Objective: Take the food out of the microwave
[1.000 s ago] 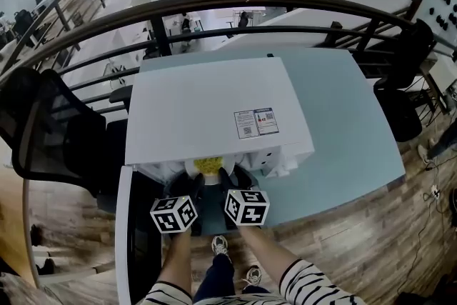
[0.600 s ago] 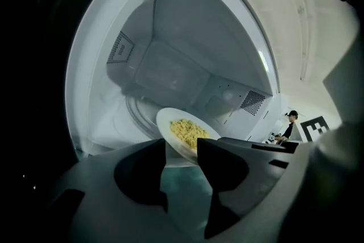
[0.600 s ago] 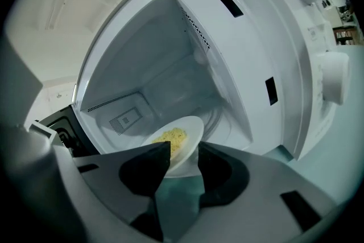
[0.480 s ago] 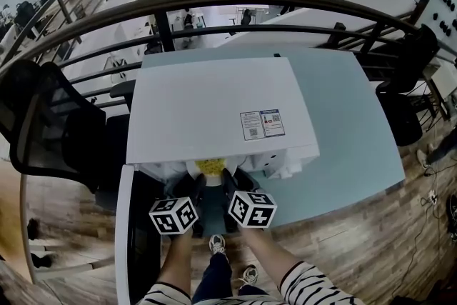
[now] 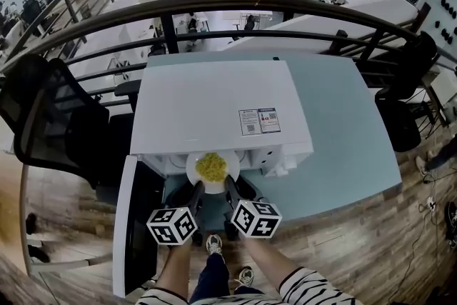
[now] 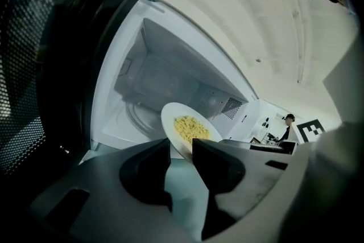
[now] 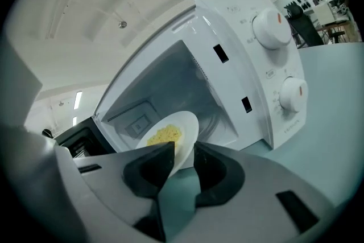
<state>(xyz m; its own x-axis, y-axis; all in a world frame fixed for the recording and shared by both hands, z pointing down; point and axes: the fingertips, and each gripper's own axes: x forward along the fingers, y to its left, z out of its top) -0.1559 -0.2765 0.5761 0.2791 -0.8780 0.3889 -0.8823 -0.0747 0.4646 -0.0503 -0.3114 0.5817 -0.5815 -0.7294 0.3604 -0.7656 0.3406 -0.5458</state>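
White plate (image 5: 213,169) of yellow food (image 5: 211,166) at the mouth of the open microwave (image 5: 214,107) on the pale desk (image 5: 350,132), its near rim gripped by the fingers of the left gripper (image 5: 194,191) and the right gripper (image 5: 232,186), both having just closed onto it.

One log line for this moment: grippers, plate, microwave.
left gripper: jaws just closed on plate rim | right gripper: jaws just closed on plate rim | plate: holds yellow food, at open microwave mouth
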